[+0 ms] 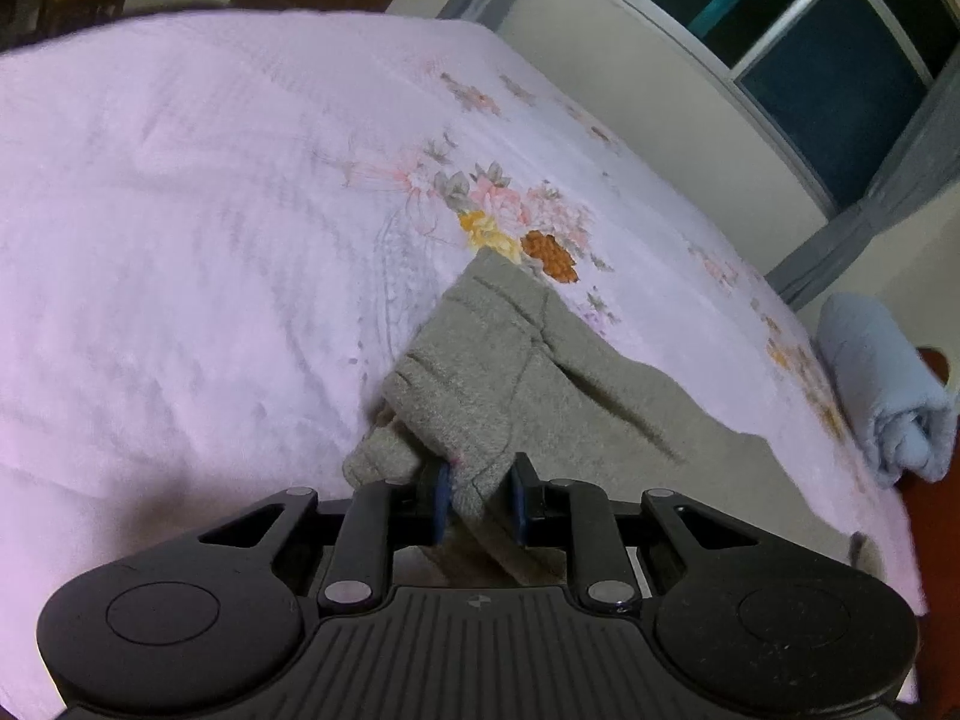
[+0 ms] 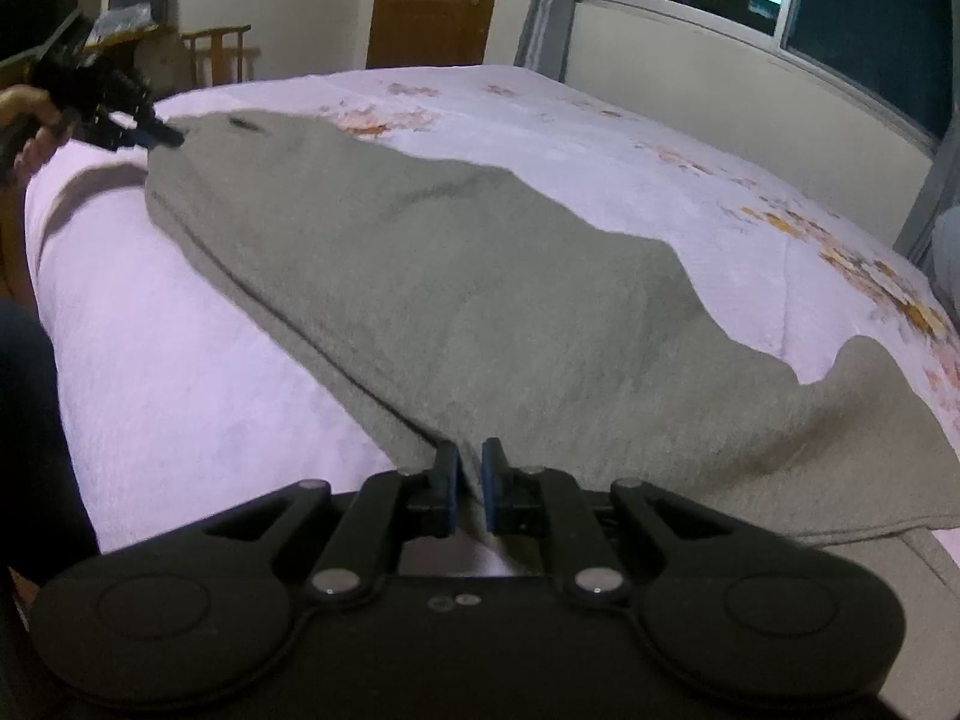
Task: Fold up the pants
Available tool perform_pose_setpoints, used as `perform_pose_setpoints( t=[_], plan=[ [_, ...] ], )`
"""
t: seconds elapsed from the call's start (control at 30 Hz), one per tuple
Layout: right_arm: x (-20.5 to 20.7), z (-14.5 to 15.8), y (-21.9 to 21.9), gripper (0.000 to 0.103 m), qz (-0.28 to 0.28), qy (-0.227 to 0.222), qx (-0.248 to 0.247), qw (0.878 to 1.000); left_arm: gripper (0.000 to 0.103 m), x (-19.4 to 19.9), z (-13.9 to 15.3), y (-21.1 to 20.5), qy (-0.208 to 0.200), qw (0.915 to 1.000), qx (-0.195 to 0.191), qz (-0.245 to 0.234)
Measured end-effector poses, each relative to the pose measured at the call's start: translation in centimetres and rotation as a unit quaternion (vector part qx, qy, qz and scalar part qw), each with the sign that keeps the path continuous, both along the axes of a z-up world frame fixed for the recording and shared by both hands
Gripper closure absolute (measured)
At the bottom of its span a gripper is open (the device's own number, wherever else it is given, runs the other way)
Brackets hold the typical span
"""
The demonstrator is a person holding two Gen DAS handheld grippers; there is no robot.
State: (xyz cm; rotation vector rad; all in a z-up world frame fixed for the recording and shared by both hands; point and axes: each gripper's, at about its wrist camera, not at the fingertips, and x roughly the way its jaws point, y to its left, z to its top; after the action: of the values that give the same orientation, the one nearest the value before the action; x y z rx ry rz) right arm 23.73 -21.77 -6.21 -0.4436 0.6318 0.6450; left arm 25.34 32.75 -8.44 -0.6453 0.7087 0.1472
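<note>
1. Right now your left tongs are pinched on a bunched corner of the grey pants, with cloth filling the gap between the blue pads
2. Your right tongs are nearly closed on the near edge of the pants, a fold of fabric caught between the pads
3. The pants lie stretched lengthwise across the bed, on its pale pink floral cover, one end at each set of tongs
4. From the right wrist view, your left tongs show at the far end of the garment, touching it
5. A rolled light blue towel sits at the bed's edge, apart from the pants
</note>
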Motion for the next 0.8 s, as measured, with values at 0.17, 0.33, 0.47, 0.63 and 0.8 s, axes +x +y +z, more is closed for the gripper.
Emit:
perform_pose_setpoints(
  t=[0.17, 0.33, 0.47, 0.63, 0.8],
  plan=[
    [-1.4, 1.8, -0.8, 0.075, -0.029, -0.03, 0.009, 0.999, 0.007, -0.5, 1.7, -1.5, 0.03, 0.9951, 0.091, 0.024],
    [-1.5, 4.9, -7.2, 0.028, -0.148, -0.039, 0.117, 0.981, 0.002, -3.0, 4.0, -4.3, -0.009, 0.988, 0.148, 0.042],
    [0.5, 5.9, -13.8, 0.027, -0.287, -0.037, 0.181, 0.94, 0.002, -3.9, 4.5, -8.3, -0.036, 0.9835, 0.17, 0.049],
    [2.9, 5.7, -20.1, 0.035, -0.378, -0.02, 0.265, 0.887, 0.002, -3.2, 3.9, -13.8, -0.056, 0.9809, 0.184, 0.03],
    [6.5, 4.1, -27.0, 0.065, -0.424, 0.03, 0.394, 0.815, 0.002, -1.2, 3.1, -17.0, -0.045, 0.9739, 0.222, 0.009]
  ],
)
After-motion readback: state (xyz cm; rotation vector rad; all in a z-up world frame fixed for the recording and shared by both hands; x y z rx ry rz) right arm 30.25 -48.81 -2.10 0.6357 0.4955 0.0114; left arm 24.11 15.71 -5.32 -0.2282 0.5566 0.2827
